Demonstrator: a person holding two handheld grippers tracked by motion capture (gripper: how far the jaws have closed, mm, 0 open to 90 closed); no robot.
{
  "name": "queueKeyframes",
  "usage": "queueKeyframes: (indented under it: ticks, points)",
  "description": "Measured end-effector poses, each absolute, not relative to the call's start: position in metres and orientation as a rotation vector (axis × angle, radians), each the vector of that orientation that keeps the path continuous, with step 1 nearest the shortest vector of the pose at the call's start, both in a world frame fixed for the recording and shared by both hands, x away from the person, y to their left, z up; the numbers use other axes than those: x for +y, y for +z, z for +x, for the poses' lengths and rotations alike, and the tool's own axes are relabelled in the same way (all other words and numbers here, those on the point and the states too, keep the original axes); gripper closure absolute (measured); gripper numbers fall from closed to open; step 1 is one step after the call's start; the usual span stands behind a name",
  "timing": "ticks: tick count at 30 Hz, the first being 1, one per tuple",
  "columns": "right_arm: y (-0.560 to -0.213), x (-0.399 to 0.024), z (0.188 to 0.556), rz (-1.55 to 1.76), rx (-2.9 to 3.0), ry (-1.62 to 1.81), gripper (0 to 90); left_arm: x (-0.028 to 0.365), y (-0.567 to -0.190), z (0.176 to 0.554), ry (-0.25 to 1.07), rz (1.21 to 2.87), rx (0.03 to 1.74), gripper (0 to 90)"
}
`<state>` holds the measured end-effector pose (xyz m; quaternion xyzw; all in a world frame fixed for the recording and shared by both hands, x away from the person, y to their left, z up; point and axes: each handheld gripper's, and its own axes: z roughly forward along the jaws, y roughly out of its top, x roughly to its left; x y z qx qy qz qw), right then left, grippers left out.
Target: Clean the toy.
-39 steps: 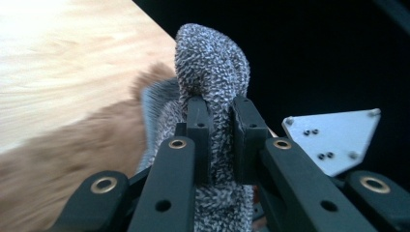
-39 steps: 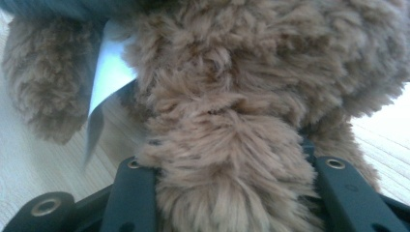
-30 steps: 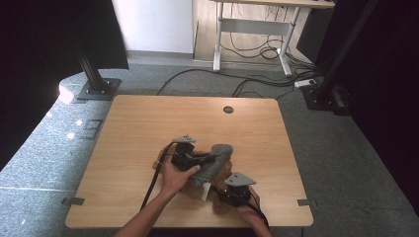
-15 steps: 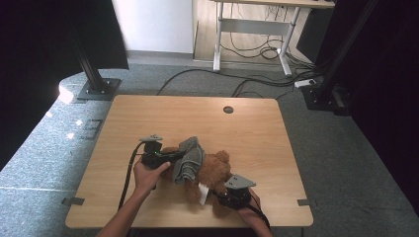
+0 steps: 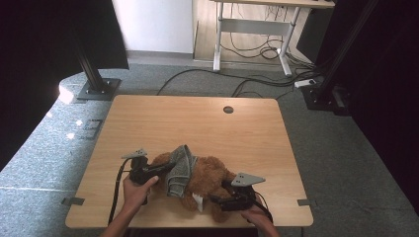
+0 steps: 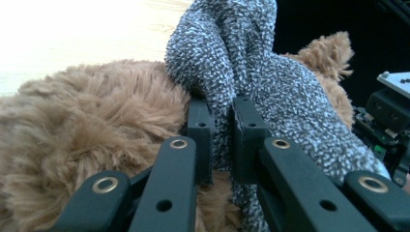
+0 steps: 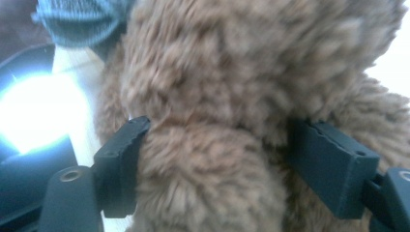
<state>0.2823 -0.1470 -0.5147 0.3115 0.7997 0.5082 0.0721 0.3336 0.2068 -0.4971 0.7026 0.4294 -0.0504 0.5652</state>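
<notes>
We count one brown teddy (image 5: 210, 180) and one grey cloth (image 5: 180, 169) on the tabletop (image 5: 197, 123). The cloth drapes over the teddy. Our left hand-held gripper (image 6: 222, 140), left of the teddy, pinches the cloth. Our right hand-held gripper (image 7: 217, 159), whose jaws have just been opening, stands spread around a teddy limb.

Wooden table (image 5: 197, 123) carries brown plush bear (image 5: 210, 180), lying between both grippers; grey cloth (image 5: 180, 168) draped over it.
</notes>
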Motion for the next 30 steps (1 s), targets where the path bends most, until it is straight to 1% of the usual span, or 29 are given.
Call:
queueKeyframes:
  ticks: [4, 6, 7, 9, 11, 12, 14, 17, 24, 27, 30]
  points:
    - [-0.513, -0.146, 0.284, 0.995, 2.399, 1.619, 21.9, 0.206, -0.498, 0.327, -0.122, 1.659, 0.997, 80.4]
    - [-0.517, -0.136, 0.283, 0.996, 2.411, 1.573, 19.4, 0.206, -0.499, 0.323, -0.119, 1.666, 0.992, 80.4]
    - [-0.519, -0.128, 0.283, 0.988, 2.418, 1.521, 19.8, 0.207, -0.5, 0.321, -0.115, 1.667, 0.993, 80.4]
    - [-0.526, -0.114, 0.282, 0.973, 2.42, 1.4, 27.2, 0.208, -0.501, 0.318, -0.108, 1.674, 0.994, 80.5]
    - [-0.531, -0.104, 0.281, 0.966, 2.415, 1.3, 37.4, 0.21, -0.502, 0.315, -0.099, 1.686, 0.993, 80.6]
    - [-0.533, -0.101, 0.281, 0.949, 2.414, 1.265, 40.4, 0.211, -0.503, 0.313, -0.09, 1.689, 0.992, 80.6]
    - [-0.532, -0.099, 0.282, 0.933, 2.399, 1.228, 43.4, 0.212, -0.505, 0.313, -0.098, 1.688, 0.993, 80.6]
    - [-0.533, -0.102, 0.29, 0.942, 2.371, 1.216, 44.7, 0.207, -0.505, 0.319, -0.094, 1.694, 1.0, 80.6]
    - [-0.536, -0.121, 0.312, 1.021, 2.311, 1.237, 46.0, 0.183, -0.497, 0.339, -0.071, 1.716, 1.013, 80.6]
    - [-0.537, -0.123, 0.31, 0.997, 2.301, 1.262, 47.2, 0.175, -0.486, 0.337, -0.099, 1.702, 0.971, 80.5]
    - [-0.536, -0.12, 0.306, 0.969, 2.291, 1.252, 47.4, 0.157, -0.471, 0.333, -0.135, 1.7, 0.903, 80.4]
